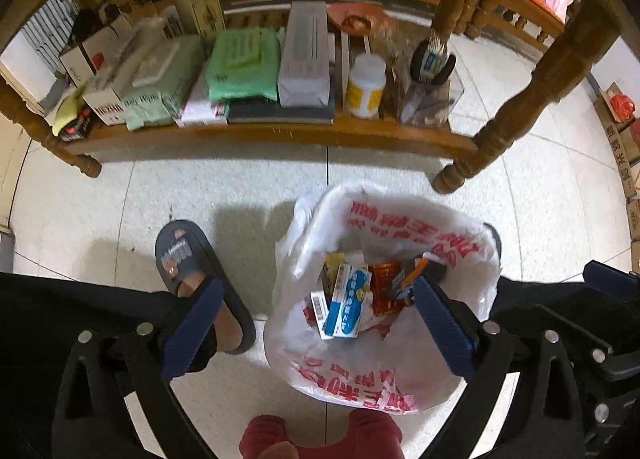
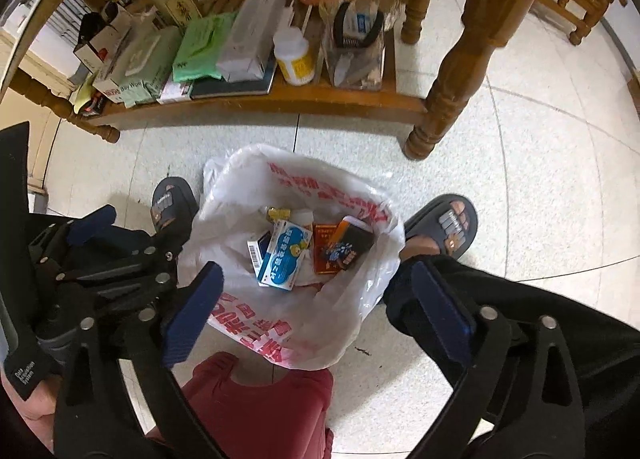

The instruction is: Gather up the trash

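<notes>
A white plastic bag with red print (image 1: 404,227) stands open on the tiled floor between the person's feet; it also shows in the right wrist view (image 2: 320,319). Inside lie several pieces of trash: a blue and white box (image 1: 347,305) (image 2: 282,255), a red packet (image 1: 385,287) (image 2: 325,247) and a dark packet (image 2: 349,244). My left gripper (image 1: 318,295) is open and empty above the bag's mouth. My right gripper (image 2: 316,281) is open and empty above the bag, to the right of the left gripper (image 2: 90,229).
A wooden table's low shelf (image 1: 280,131) holds wipes packs (image 1: 244,63), boxes (image 1: 305,55) and a white bottle (image 1: 365,85). A turned table leg (image 2: 452,75) stands right of the bag. Feet in dark slippers (image 1: 200,279) (image 2: 444,227) flank the bag. Cardboard boxes (image 1: 624,139) line the right wall.
</notes>
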`<state>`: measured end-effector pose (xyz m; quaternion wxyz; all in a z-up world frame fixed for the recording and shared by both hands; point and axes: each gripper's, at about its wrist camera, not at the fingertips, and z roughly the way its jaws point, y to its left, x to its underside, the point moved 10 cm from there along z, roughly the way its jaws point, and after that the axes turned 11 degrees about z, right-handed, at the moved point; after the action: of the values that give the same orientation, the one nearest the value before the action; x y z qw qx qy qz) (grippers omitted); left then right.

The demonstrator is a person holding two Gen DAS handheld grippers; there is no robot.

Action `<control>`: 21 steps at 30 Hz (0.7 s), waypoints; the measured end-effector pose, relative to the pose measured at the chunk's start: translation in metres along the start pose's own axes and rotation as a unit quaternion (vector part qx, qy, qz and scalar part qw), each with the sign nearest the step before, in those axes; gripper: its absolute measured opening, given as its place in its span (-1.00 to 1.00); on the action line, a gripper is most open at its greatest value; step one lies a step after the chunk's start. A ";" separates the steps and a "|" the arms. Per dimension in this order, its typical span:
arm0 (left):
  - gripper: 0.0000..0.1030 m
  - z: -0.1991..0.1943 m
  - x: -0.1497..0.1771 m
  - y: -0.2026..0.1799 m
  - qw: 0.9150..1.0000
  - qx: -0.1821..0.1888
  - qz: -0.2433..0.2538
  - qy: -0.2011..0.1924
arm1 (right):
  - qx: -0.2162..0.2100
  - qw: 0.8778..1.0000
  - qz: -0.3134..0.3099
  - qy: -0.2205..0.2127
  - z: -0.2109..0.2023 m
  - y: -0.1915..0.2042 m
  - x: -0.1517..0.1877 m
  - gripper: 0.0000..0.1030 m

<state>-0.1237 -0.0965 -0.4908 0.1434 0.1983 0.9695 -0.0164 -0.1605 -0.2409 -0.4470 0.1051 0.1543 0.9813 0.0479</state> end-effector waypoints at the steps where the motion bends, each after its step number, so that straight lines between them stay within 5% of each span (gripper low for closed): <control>1: 0.84 -0.007 -0.004 0.003 1.000 -0.004 -0.002 -0.007 | -0.001 1.000 0.000 -0.004 -0.004 0.000 -0.002 0.84; 21: 0.84 -0.177 -0.094 0.074 0.982 -0.063 -0.021 -0.175 | -0.043 0.985 -0.013 -0.166 -0.180 0.044 -0.083 0.87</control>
<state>-0.0600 -0.0480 -0.2923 0.3227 0.1626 0.9324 0.0074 -0.1105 -0.2360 -0.2508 0.2741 0.1426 0.9490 0.0628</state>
